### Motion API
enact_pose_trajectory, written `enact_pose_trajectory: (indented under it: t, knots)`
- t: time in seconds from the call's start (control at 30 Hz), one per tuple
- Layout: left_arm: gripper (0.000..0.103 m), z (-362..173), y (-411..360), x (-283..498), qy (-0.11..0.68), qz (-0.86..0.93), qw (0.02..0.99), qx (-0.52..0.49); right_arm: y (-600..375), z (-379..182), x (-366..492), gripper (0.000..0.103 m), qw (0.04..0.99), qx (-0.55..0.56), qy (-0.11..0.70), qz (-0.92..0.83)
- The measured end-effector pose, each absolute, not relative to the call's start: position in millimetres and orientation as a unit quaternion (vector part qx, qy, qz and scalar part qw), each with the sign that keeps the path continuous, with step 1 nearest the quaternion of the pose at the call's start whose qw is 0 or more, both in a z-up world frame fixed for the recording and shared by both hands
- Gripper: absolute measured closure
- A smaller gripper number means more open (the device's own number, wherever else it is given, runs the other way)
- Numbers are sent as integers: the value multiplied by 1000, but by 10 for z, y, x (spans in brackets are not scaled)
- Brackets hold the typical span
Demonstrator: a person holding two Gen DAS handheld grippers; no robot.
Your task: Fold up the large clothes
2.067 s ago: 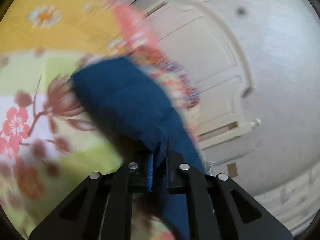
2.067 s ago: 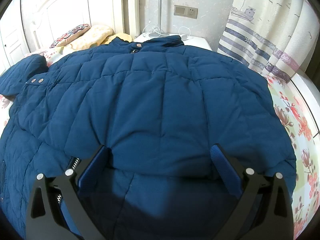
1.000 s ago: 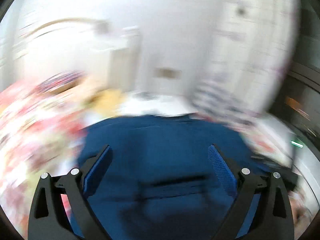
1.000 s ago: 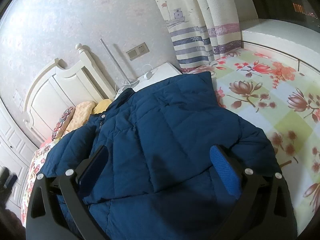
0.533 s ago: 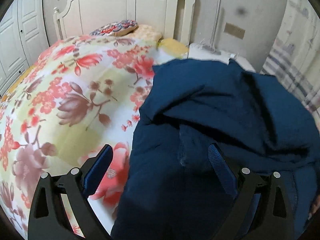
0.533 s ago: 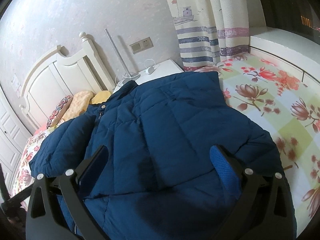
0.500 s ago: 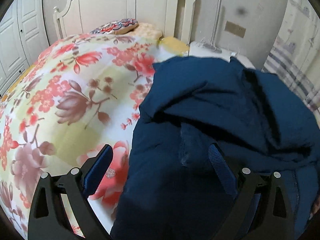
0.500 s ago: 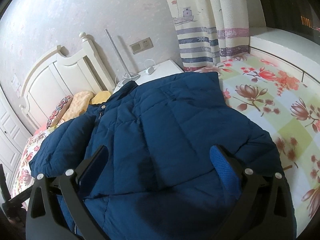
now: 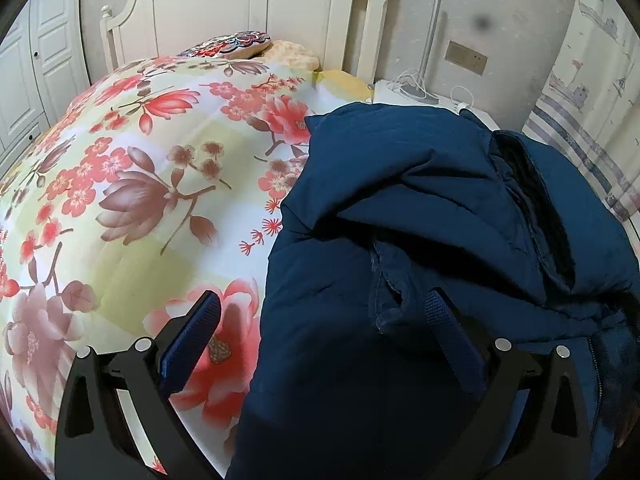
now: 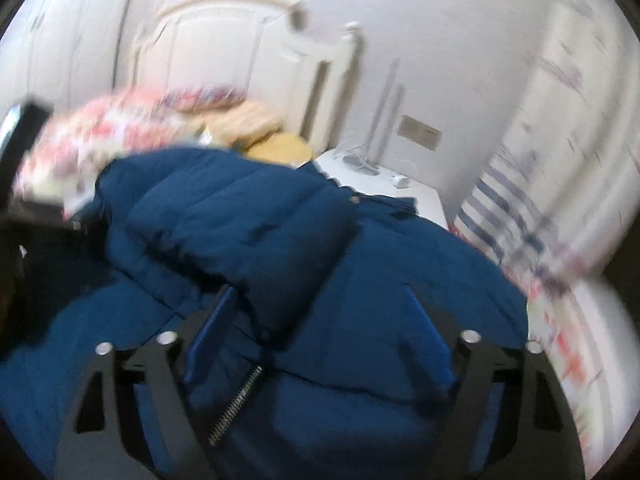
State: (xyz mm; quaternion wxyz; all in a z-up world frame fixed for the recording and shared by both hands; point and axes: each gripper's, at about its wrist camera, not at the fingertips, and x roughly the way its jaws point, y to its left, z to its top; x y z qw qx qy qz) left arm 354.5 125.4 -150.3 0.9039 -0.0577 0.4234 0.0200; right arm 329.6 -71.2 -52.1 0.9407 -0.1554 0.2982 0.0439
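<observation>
Navy puffer jacket (image 9: 420, 208) lies on floral quilt (image 9: 132, 168) toward bedside-table side, one sleeve (image 10: 248, 224) laid across body, likely to narrow it for next fold. Left gripper (image 9: 320, 320) hovers low over jacket's left edge, jaws spread, holding nothing. Right gripper (image 10: 320, 320) above jacket, also spread, empty; view blurred.

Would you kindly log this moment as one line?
left gripper: open, empty | right gripper: open, empty | jacket: sleeve folded in, on bedspread

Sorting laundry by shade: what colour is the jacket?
Dark blue jacket, clearest in the left wrist view.
</observation>
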Motion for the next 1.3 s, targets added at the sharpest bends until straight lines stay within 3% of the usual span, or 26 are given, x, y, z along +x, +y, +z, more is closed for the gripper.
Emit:
enact_pose_trajectory:
  t: [0.2,0.33,0.4,0.43,0.47,0.5,0.63,0.73,0.77,0.83,1.1,1.13,1.17,1.3]
  knots:
    - [4,-1511,1263,3555,426,18,903,-60,-115,-661,3556,27,895,-310,319,41]
    - [4,-1518,1276,3559,427,16,902,-64,263,-790,3578,28,866,-408,288,25]
    - [4,-1520,1284,3562,428,15,902,-66,332,-753,3580,54,868,-409,278,36]
    - [4,-1521,1288,3564,428,14,901,-66,302,-685,3588,70,877,-386,282,42]
    - [4,-1521,1289,3563,428,14,901,-67,197,-547,3575,77,898,-339,278,43]
    - [4,-1521,1292,3564,428,14,901,-67,65,-418,3560,78,915,-290,275,49]
    - [4,-1525,1297,3571,428,13,901,-68,-1257,-46,3497,78,948,103,278,114]
    - [4,-1528,1297,3572,429,13,901,-69,-2183,-466,3452,77,886,341,290,121]
    - [4,-1529,1297,3571,429,13,901,-69,-2337,-612,3432,72,872,371,303,106]
    - [4,-1534,1299,3572,429,12,900,-71,-2586,-940,3402,58,849,389,355,50]
    - [4,-1540,1320,3579,431,9,899,-76,-2743,-981,3164,46,849,403,338,49]
    - [4,-1541,1320,3578,431,9,899,-76,-2741,-988,3155,53,850,401,338,48]
    - [4,-1540,1320,3578,430,9,899,-77,-2728,-1001,3170,74,852,392,344,49]
    - [4,-1544,1318,3575,430,9,899,-77,-2587,-795,3105,85,867,374,325,63]
